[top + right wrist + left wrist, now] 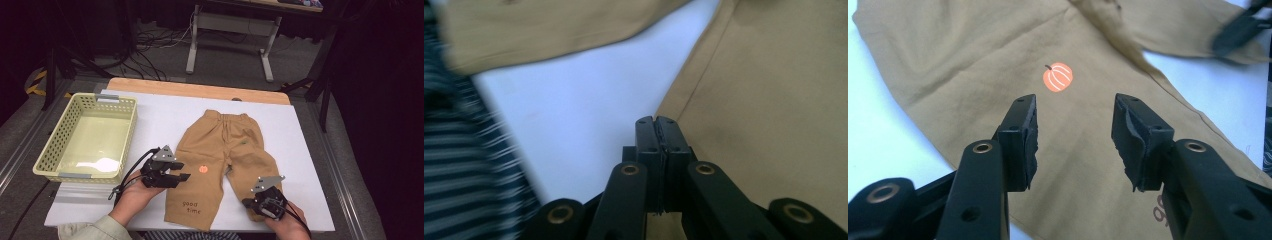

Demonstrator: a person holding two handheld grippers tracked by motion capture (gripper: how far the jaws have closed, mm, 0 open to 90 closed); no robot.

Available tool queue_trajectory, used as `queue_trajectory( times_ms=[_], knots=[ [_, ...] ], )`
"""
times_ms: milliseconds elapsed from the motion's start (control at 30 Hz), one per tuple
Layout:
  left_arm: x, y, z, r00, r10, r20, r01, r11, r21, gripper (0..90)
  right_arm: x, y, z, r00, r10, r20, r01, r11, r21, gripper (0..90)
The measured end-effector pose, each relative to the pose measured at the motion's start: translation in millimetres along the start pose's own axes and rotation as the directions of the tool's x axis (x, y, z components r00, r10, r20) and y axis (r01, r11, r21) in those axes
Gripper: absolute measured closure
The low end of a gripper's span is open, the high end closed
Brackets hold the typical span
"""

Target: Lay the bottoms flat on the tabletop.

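A white table [300, 150] holds two things. Small brown pants [225, 155] lie flat in the middle, with an orange pumpkin picture on one leg. A yellow basket [55, 145] sits well apart at the left side.

Basket [90, 132] far left, bare table [295, 150] right of trousers [220, 150]

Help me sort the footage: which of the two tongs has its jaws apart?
The left tongs, poised over the tan trousers near the orange pumpkin print; the right tongs have their jaws pressed together.
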State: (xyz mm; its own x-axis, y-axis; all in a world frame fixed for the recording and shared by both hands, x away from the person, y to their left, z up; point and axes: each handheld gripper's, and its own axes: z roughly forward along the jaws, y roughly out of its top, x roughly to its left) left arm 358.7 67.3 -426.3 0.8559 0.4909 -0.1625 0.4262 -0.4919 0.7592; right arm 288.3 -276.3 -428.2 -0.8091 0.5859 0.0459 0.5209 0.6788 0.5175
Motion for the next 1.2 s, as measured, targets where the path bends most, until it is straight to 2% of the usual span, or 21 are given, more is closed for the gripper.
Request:
queue_trajectory(
  times_ms=[100,167,200,233,300,367,400,433,500,567,633,667,700,733,800,833,933,1067,1133,1167,1200],
  knots=[
    [3.7,0.9,1.4,0.9999,-0.017,-0.003,0.017,0.9999,-0.001,53.4,9.4,-4.9,-9.4,0.9968,0.004,-0.080,-0.001,0.999,0.036,89.5],
    [4.5,2.5,2.4,0.9997,-0.024,-0.010,0.024,0.9997,-0.001,52.3,11.2,-6.8,-12.8,0.9944,-0.020,-0.104,0.022,1.000,0.012,82.9],
    [4.4,3.7,2.7,0.9995,-0.026,-0.018,0.026,0.9997,-0.004,51.4,9.1,-6.5,-15.1,0.9955,-0.023,-0.092,0.021,0.999,-0.027,71.1],
    [5.0,4.7,2.6,0.9995,-0.019,-0.024,0.019,0.9998,-0.004,49.8,4.6,-5.9,-18.4,0.9970,-0.009,-0.076,0.004,0.998,-0.068,66.1],
    [6.7,7.4,2.8,0.9990,-0.012,-0.042,0.012,0.9998,-0.015,46.5,-9.8,-5.3,-28.8,0.9984,0.026,-0.051,-0.034,0.987,-0.158,64.1],
    [10.9,10.0,3.4,0.9981,-0.029,-0.053,0.028,0.9993,-0.023,44.9,-25.3,-6.2,-36.0,0.9965,0.079,0.028,-0.071,0.974,-0.215,63.6],
    [12.6,10.6,3.9,0.9978,-0.038,-0.054,0.036,0.9988,-0.033,44.2,-37.3,-7.8,-38.9,0.9865,0.116,0.115,-0.088,0.971,-0.224,64.4],
    [14.8,11.4,4.5,0.9972,-0.051,-0.055,0.049,0.9980,-0.041,43.7,-44.8,-9.4,-39.5,0.9758,0.139,0.169,-0.099,0.969,-0.224,65.8],
    [18.4,12.9,5.8,0.9963,-0.062,-0.060,0.059,0.9975,-0.039,42.2,-65.1,-15.7,-38.4,0.9458,0.203,0.253,-0.148,0.964,-0.221,65.8],
    [21.0,14.3,6.9,0.9963,-0.052,-0.068,0.050,0.9981,-0.035,41.1,-85.9,-24.6,-32.9,0.9121,0.275,0.304,-0.223,0.955,-0.196,61.4],
    [21.9,15.1,9.1,0.9958,-0.058,-0.070,0.056,0.9976,-0.040,39.7,-97.3,-31.1,-27.2,0.8988,0.310,0.310,-0.267,0.948,-0.173,60.1],
    [23.8,16.4,10.6,0.9953,-0.053,-0.081,0.050,0.9980,-0.038,39.0,-100.7,-33.5,-24.7,0.8977,0.322,0.301,-0.283,0.944,-0.167,60.7],
    [24.3,16.9,11.5,0.9949,-0.058,-0.083,0.055,0.9977,-0.039,38.1,-104.4,-36.2,-20.2,0.9046,0.343,0.254,-0.311,0.937,-0.155,63.2],
    [25.6,18.0,12.8,0.9942,-0.062,-0.088,0.059,0.9975,-0.039,37.4,-105.6,-36.7,-17.7,0.9076,0.347,0.236,-0.320,0.936,-0.146,65.9],
    [28.8,21.0,15.2,0.9935,-0.063,-0.095,0.060,0.9976,-0.035,36.3,-104.2,-35.8,-16.2,0.9113,0.334,0.241,-0.307,0.941,-0.141,83.1],
    [29.5,22.2,16.4,0.9929,-0.069,-0.098,0.065,0.9972,-0.036,35.9,-104.6,-34.5,-16.6,0.9222,0.334,0.195,-0.314,0.941,-0.126,87.1],
    [33.1,28.1,19.0,0.9916,-0.070,-0.109,0.067,0.9973,-0.032,34.8,-102.2,-32.8,-18.3,0.9259,0.326,0.191,-0.313,0.945,-0.096,88.7],
    [40.3,37.9,23.1,0.9883,-0.080,-0.130,0.076,0.9964,-0.038,33.2,-100.0,-38.2,-34.4,0.9071,0.373,0.195,-0.369,0.928,-0.056,88.0],
    [44.6,43.0,26.8,0.9868,-0.085,-0.138,0.080,0.9961,-0.038,32.1,-101.7,-37.8,-35.3,0.9055,0.369,0.209,-0.368,0.929,-0.046,81.5],
    [46.3,45.0,28.2,0.9860,-0.083,-0.145,0.078,0.9963,-0.034,31.7,-103.6,-36.0,-35.7,0.9040,0.365,0.222,-0.360,0.931,-0.066,74.8],
    [49.1,47.9,30.7,0.9840,-0.083,-0.158,0.080,0.9964,-0.030,31.3,-105.0,-34.1,-36.2,0.9026,0.365,0.228,-0.357,0.931,-0.077,73.4]
  ],
)
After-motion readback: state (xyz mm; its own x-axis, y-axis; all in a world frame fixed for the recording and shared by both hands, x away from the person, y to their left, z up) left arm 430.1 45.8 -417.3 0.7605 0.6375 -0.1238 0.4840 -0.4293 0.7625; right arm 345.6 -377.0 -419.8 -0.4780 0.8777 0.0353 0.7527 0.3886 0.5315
